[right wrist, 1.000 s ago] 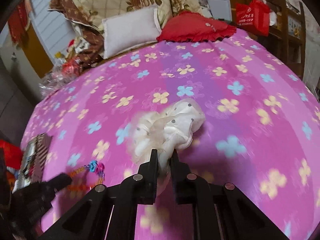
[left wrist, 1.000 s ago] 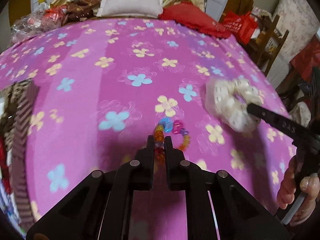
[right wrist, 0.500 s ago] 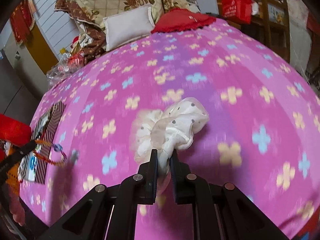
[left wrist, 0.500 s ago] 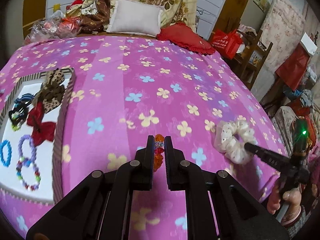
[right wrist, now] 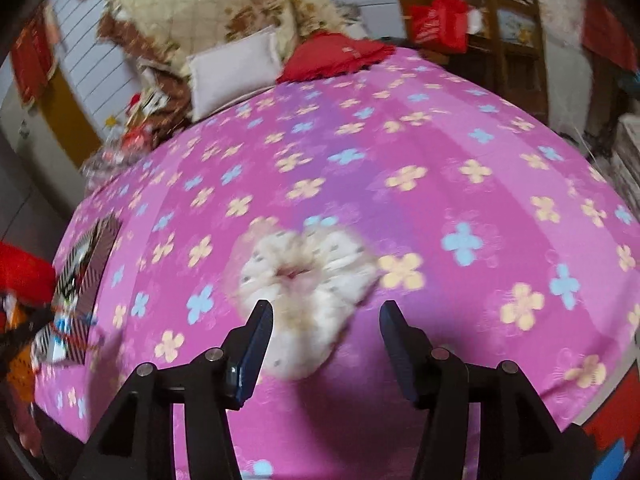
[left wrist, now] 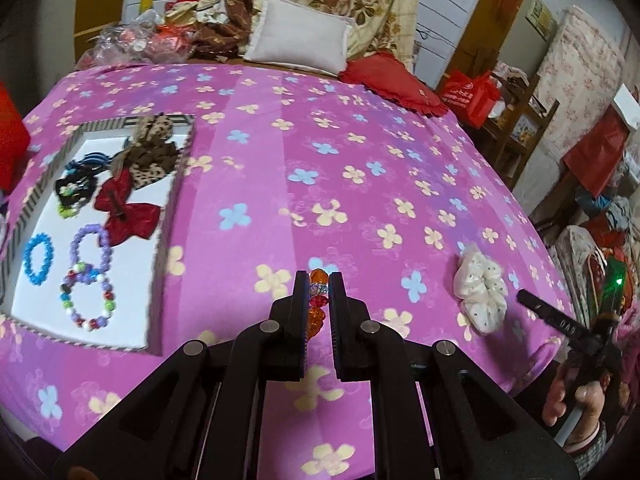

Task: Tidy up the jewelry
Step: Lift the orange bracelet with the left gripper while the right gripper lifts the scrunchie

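My left gripper (left wrist: 318, 280) is shut on an orange and red bead bracelet (left wrist: 317, 300), held above the pink flowered bedspread (left wrist: 320, 160). A striped box (left wrist: 168, 216) with a white floor lies to its left and holds bead bracelets (left wrist: 86, 276), a red bow (left wrist: 124, 212) and dark scrunchies. My right gripper (right wrist: 326, 312) is open, its fingers either side of a white dotted scrunchie (right wrist: 304, 284) lying on the bedspread. The scrunchie also shows in the left wrist view (left wrist: 480, 288), with the right gripper (left wrist: 524, 298) just right of it.
A white pillow (left wrist: 296, 40), a red cushion (left wrist: 392, 84) and piled fabric lie at the bed's far end. Wooden shelves and red bags (left wrist: 472, 96) stand to the right. The bed edge runs close below both grippers.
My right gripper has opened and let go of the white scrunchie, which now lies on the bedspread. My left gripper has risen with the bracelet, and the box has come fully into view.
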`<state>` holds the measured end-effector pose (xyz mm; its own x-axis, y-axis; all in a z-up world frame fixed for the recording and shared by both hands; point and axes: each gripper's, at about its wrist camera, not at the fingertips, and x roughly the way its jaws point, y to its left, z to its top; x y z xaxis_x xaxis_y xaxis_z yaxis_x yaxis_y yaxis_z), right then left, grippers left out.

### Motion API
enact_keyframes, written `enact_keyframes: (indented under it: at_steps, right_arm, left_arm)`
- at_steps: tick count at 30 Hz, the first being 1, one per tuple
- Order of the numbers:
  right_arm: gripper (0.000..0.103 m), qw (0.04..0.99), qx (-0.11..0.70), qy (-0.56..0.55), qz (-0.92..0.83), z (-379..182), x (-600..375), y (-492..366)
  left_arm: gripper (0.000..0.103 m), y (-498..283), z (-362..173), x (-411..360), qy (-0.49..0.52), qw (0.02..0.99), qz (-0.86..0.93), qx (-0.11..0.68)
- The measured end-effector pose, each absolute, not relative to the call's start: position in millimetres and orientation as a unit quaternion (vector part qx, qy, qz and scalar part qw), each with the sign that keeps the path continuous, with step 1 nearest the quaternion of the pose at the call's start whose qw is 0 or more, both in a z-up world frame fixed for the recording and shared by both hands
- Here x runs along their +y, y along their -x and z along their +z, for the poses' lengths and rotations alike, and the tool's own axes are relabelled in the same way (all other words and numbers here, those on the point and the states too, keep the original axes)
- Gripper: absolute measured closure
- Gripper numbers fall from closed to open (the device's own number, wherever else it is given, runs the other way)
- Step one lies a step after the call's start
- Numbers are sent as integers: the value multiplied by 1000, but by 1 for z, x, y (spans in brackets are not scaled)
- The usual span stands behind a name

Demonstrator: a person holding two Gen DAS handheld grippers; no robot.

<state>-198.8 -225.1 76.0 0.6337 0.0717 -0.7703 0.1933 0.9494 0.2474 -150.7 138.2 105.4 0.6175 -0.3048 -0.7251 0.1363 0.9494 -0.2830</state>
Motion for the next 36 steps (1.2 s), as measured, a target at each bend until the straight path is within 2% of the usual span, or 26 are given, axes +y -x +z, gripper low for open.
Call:
enact_keyframes:
  at_steps: [6,11,14,16,19,26,36]
  right_arm:
    - [50,876,440,-191,-40,67,-243,176]
    - [49,861,485,-150,-40,43,-218,145]
    - [51,867,481,-122,-53,36,-206,140]
    - [78,867,482,-112,-55,34,-202,139]
    - [85,869,480,-110,-48,40,-199,141]
    - [87,890,445,-96,-19,87,-176,147]
    - [87,914,396,-37,77,149,-84,159]
  left_arm:
    - [95,166,107,163,104,900,-98,413]
    - [95,173,111,183,119,901,-88,407]
    - [95,178,117,194,123,905,-81,400]
    - [95,181,119,202,126,907,-75,396]
    - [95,182,121,215,137,908,-64,390]
    - [95,190,131,259,165,915,-33,366]
    - [95,192,137,334,202,915,44,347]
